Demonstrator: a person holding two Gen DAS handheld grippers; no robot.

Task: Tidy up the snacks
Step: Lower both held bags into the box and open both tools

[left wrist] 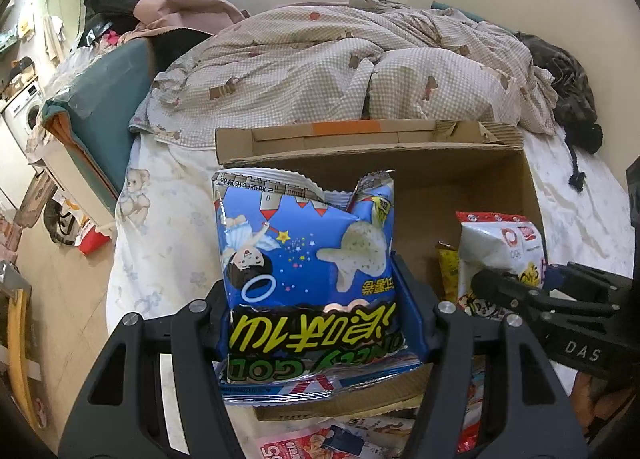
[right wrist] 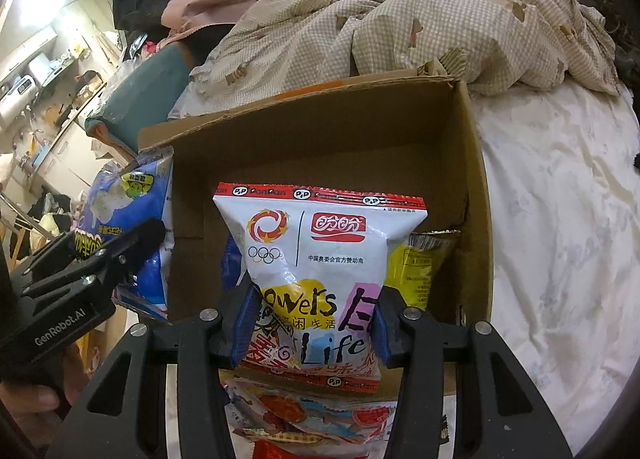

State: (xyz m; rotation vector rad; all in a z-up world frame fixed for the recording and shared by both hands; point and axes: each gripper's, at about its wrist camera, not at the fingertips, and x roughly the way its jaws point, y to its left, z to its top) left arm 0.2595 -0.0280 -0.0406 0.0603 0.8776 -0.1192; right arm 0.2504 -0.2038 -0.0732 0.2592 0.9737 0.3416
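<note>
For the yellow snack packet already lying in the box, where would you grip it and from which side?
Grip the yellow snack packet by its crimped top edge, coming down from above through the open top of the cardboard box. It stands against the box's right wall, partly hidden behind the white snack bag in the right gripper, so only its upper end looks reachable.

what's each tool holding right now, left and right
Left tool: closed on the blue snack bag, held over the cardboard box.
Right tool: closed on the white snack bag, also over the box.
</note>
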